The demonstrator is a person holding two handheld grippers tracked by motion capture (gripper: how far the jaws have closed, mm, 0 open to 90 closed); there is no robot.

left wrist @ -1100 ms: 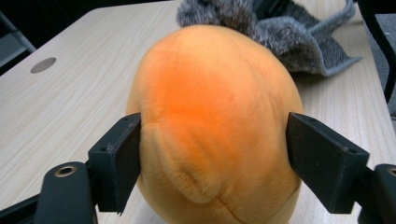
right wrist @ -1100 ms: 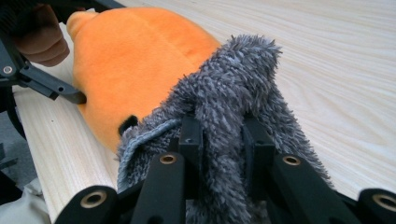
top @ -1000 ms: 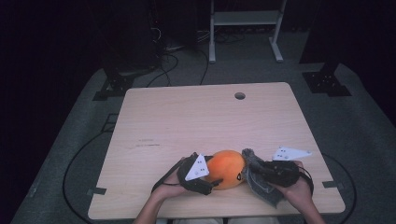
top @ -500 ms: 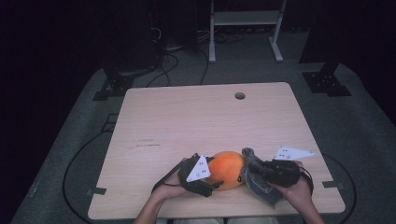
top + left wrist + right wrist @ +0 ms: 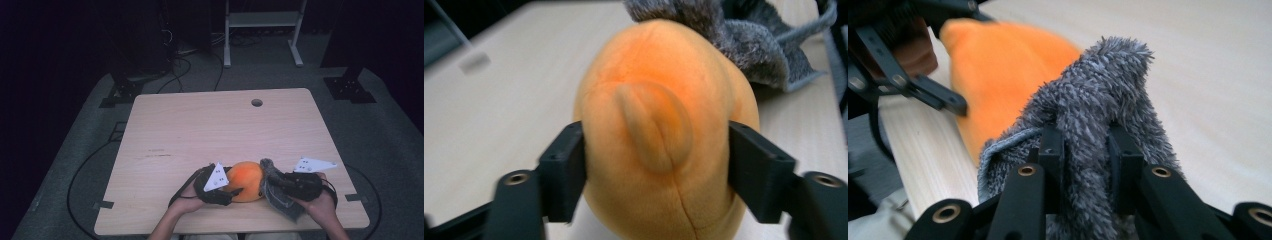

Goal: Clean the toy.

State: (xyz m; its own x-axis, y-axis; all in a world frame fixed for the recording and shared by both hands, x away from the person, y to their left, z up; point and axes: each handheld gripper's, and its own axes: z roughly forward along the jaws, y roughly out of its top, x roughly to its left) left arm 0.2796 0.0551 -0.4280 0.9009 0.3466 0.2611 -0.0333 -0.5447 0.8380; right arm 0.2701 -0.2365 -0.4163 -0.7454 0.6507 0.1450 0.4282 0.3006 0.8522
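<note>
table (image 5: 200, 130): pale wood; near edge: orange plush toy (image 5: 246, 181) | grey cloth (image 5: 280, 202), seemingly touching

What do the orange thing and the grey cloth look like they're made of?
Orange toy: looks like short-pile plush, matte, with a stitched seam and a sewn flap; it bulges between the left gripper jaws, so probably soft-stuffed. Grey cloth: shaggy, long-fibred, likely microfibre or terry, bunched in the right gripper.

High view dim, dark surroundings, table (image 5: 200, 130) evenly lit. Tool views brighter; toy (image 5: 659, 135) soft-focus near the left tool (image 5: 656, 170), edges blurred.
</note>
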